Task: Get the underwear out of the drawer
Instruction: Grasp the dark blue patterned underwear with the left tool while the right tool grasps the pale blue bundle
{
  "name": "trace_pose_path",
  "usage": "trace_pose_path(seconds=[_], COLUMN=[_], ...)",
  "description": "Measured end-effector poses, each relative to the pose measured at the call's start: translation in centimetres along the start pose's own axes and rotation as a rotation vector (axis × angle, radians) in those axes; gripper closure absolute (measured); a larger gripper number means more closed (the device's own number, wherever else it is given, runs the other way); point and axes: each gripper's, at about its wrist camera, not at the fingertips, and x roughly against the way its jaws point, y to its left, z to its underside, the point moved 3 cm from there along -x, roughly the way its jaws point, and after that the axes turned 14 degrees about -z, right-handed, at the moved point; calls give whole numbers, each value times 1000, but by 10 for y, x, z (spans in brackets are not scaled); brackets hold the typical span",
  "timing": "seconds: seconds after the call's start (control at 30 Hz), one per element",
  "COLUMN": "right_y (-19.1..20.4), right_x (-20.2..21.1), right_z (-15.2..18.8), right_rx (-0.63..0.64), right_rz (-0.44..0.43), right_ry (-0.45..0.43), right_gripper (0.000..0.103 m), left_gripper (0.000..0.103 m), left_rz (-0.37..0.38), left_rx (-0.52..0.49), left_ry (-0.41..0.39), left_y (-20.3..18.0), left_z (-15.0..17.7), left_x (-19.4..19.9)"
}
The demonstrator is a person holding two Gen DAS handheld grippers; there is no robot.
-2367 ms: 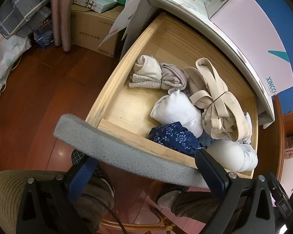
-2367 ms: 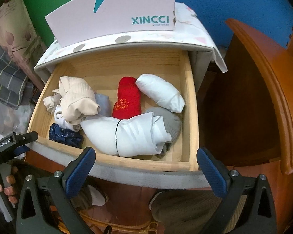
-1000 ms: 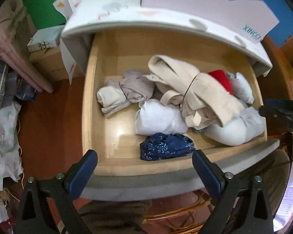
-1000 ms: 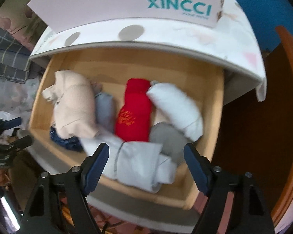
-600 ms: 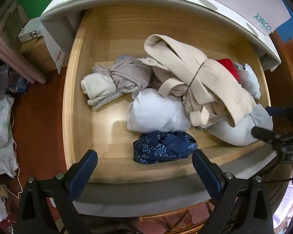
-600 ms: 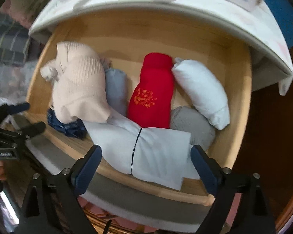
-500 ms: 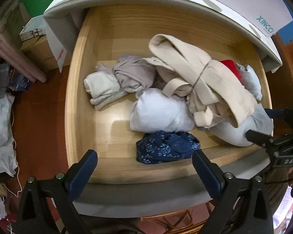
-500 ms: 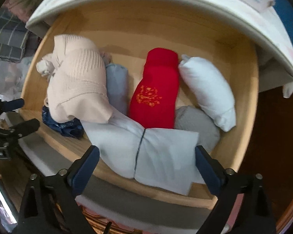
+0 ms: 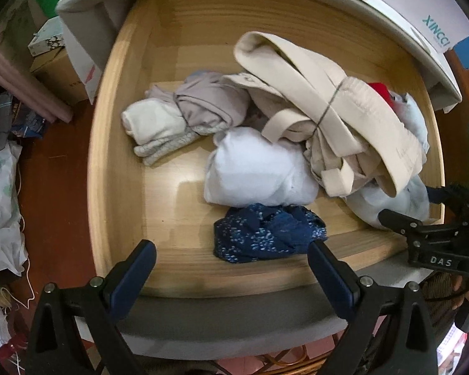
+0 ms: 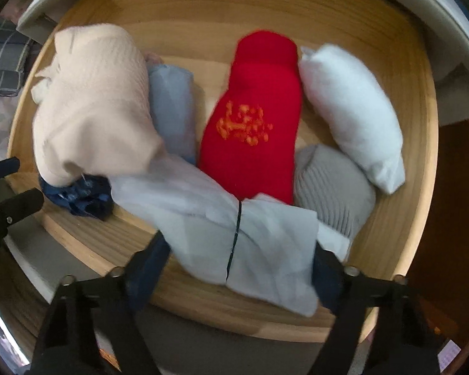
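Note:
The wooden drawer [image 9: 109,156] stands pulled out, full of rolled and folded underwear. In the left wrist view a navy patterned piece [image 9: 265,234] lies by the front board, just ahead of my open left gripper [image 9: 229,247], which holds nothing. Behind it sit a white roll [image 9: 256,168] and a beige bundle [image 9: 328,109] tied with a band. In the right wrist view, my right gripper [image 10: 236,259] points down over a white folded bundle [image 10: 250,240] with a black band. The bundle lies between its closing jaws, and its cloth hides the fingertips. A red roll [image 10: 256,118] lies just behind.
Grey padding [image 9: 234,322] covers the drawer front. A white cabinet top [image 9: 390,9] with a pink box overhangs the back. A cardboard box [image 9: 59,72] and cloth piles stand on the wood floor at the left. The right gripper's body [image 9: 428,243] shows at the drawer's right corner.
Both grippers have come down closer to the drawer. The right jaws spread wide, then narrowed around the white banded bundle. The clothes have not shifted.

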Motion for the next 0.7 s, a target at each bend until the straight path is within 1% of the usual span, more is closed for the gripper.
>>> trace_pose_path(seconds=[0.07, 0.23, 0.4, 0.47, 0.57, 0.63, 0.7], right_y=[-6, -15, -16, -19, -18, -24, -24], right_x=[-4, 2, 6, 7, 2, 3, 0], right_z=[5, 12, 16, 17, 13, 7, 4], right_rx=[-18, -45, -47, -44, -25, -21, -14], right_rz=[-7, -58, -69, -73, -84, -79, -76], right_ry=[12, -7, -11, -16, -2, 3, 14], right_gripper=[39, 49, 53, 53, 46, 39, 36], left_gripper=[3, 3, 3, 3, 4, 12, 19], left_rz=[-2, -11, -31, -49, -50, -69, -70], left_rx=[-7, -13, -13, -9, 5, -7, -7], left_ry=[2, 24, 55, 76, 119, 125, 133], left_y=[-7, -27, -41, -44, -46, -47, -46], left_z=[0, -7, -13, -15, -17, -18, -16], left_x=[0, -3, -14, -22, -30, -33, -35])
